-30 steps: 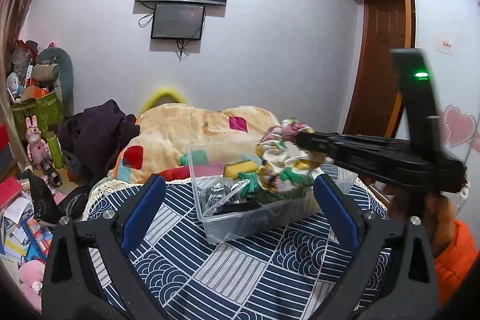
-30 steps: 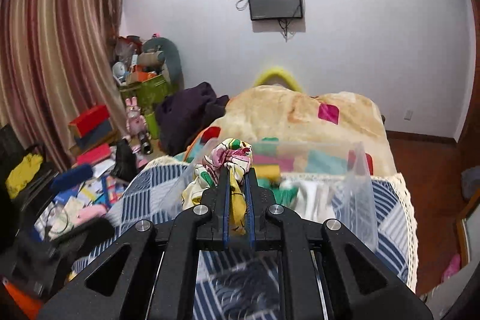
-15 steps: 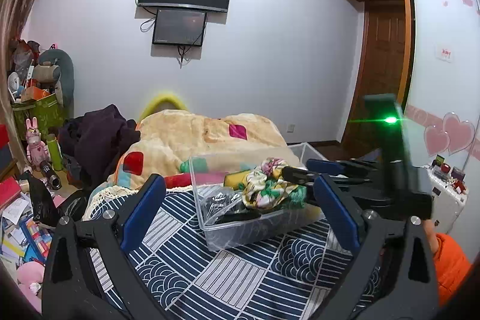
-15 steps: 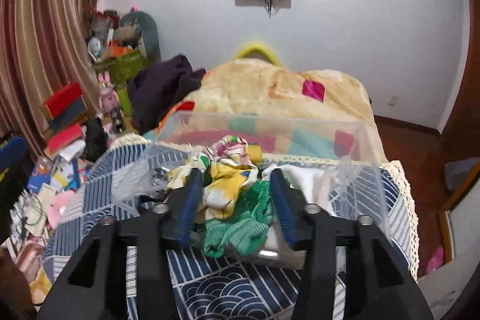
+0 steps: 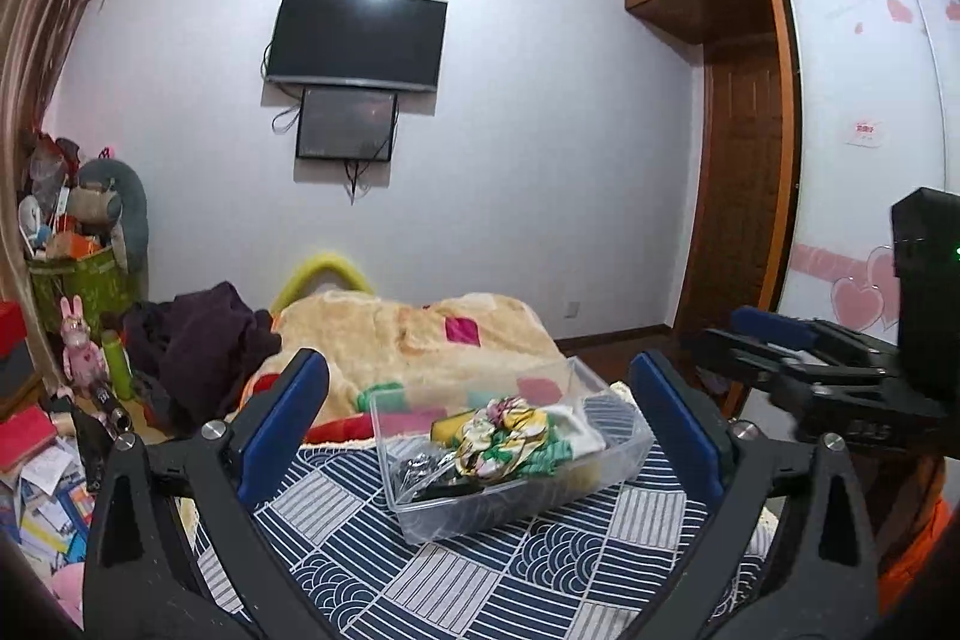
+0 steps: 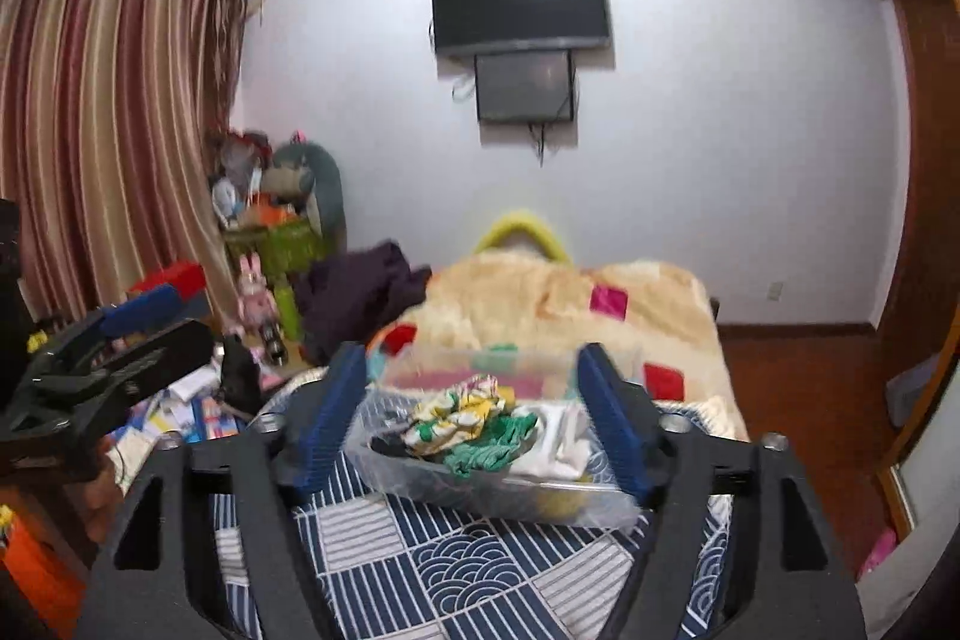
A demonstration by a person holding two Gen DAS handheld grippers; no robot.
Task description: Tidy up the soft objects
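A clear plastic bin (image 5: 624, 460) (image 6: 600, 496) sits on the blue patterned cloth (image 5: 480, 580) on the bed. A floral scrunchie-like cloth (image 5: 504, 433) (image 6: 465, 409) lies on top of green and white soft items inside it. My left gripper (image 5: 480, 424) is open and empty, held back from the bin. My right gripper (image 6: 474, 418) is open and empty, pulled back above the bin's near side; it shows at the right in the left wrist view (image 5: 774, 340).
A beige blanket (image 5: 420, 334) with coloured squares lies behind the bin. Dark clothes (image 5: 204, 340) are piled at the left. Boxes, papers and toys (image 6: 192, 400) crowd the floor left of the bed. A wardrobe and door stand at the right.
My right gripper opened and let the floral cloth drop into the bin, then drew back and up. The left gripper also rose and pulled back.
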